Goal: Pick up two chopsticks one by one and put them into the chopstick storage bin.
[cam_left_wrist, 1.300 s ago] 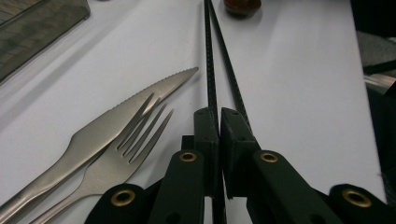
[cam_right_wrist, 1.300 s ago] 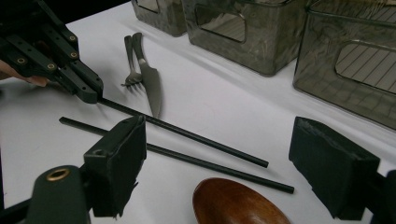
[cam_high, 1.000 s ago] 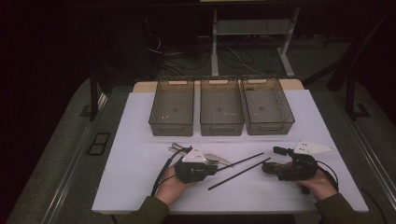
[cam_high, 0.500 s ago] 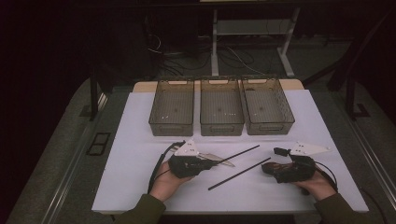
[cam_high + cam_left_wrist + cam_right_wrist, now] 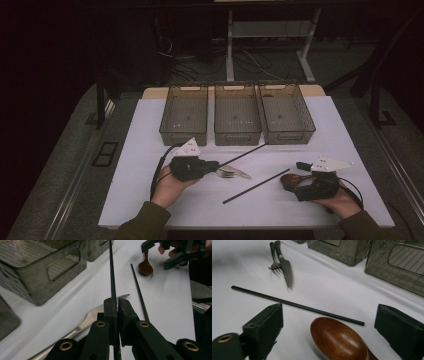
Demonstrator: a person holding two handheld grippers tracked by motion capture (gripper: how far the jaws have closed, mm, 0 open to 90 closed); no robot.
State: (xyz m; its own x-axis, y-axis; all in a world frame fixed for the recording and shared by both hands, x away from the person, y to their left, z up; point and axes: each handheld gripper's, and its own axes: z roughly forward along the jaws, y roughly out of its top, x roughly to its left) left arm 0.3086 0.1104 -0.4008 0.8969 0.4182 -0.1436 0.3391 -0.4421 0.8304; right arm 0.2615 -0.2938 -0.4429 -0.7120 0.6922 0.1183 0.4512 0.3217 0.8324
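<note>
olive sleeves; each black hand-held gripper (image 5: 216, 164) has brass-ringed jaw pivots, a grey three-cornered plate and a black cable.

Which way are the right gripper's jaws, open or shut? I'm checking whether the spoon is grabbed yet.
Open. The right gripper has just been opening; its jaws stand wide apart beside the wooden spoon, touching nothing.

A thin black chopstick (image 5: 111, 272) stands clamped between the left gripper (image 5: 117, 305)'s jaws, pointing straight ahead, while a glossy brown wooden spoon (image 5: 338, 340) lies bowl-down between the right gripper (image 5: 329, 325)'s parted jaws, untouched.
</note>
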